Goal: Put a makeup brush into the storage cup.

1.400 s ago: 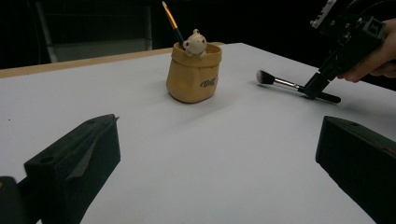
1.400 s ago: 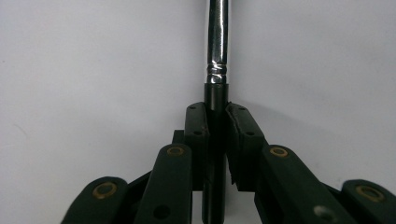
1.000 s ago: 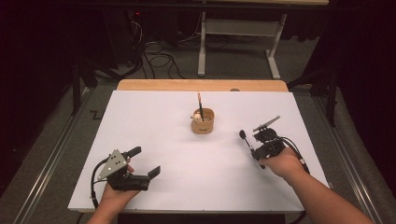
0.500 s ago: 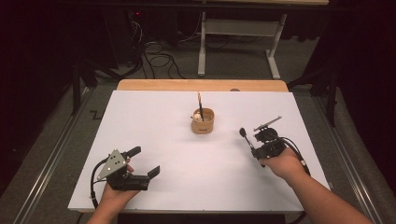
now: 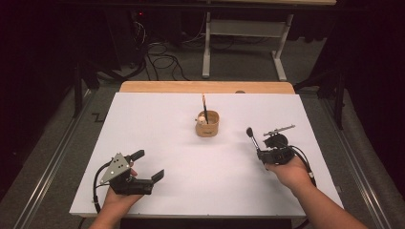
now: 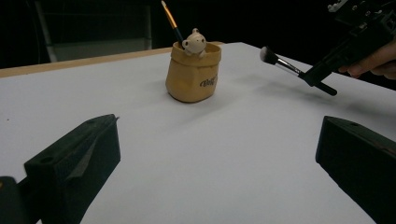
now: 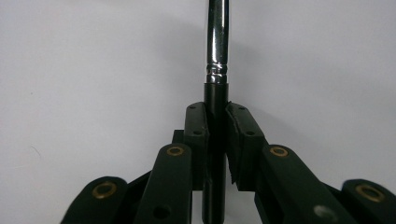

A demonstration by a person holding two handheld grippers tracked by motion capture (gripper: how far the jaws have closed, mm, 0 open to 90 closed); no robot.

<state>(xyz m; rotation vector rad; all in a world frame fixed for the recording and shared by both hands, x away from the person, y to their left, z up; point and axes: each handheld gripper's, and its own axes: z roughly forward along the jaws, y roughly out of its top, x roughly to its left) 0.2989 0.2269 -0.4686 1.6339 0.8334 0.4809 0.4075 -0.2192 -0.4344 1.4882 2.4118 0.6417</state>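
Dark room, grey floor (image 5: 157, 67) with cables trailing behind the counter, one white-legged frame (image 5: 243, 33) at the back.

One counter (image 5: 157, 124): white sheet on top, wood edge showing along the far side. Matte and bare apart from the items below.

Two grippers, one per hand.
- Left gripper (image 5: 147, 165), near-left of the counter, resting low in the person's hand. Jaws stand wide apart, nothing between them; in the left gripper view they frame bare white surface.
- Right gripper (image 5: 261, 151), near-right of the counter, well apart from the left one. Jaws clamped narrow on the black handle of a makeup brush (image 5: 253, 138).

One cup (image 5: 207, 125): tan, soft-looking pouch shape with dark lettering, upright mid-counter toward the far side. One small bear figure (image 6: 194, 41) at its rim.

Two brushes in total.
- Makeup brush: in the right gripper, chrome ferrule just past the pads, bristle head pointing toward the far-left, raised off the counter. It sits right of the cup, near it but not touching.
- Thin brush (image 5: 204, 106): orange and dark handle, standing in the cup, leaning slightly.
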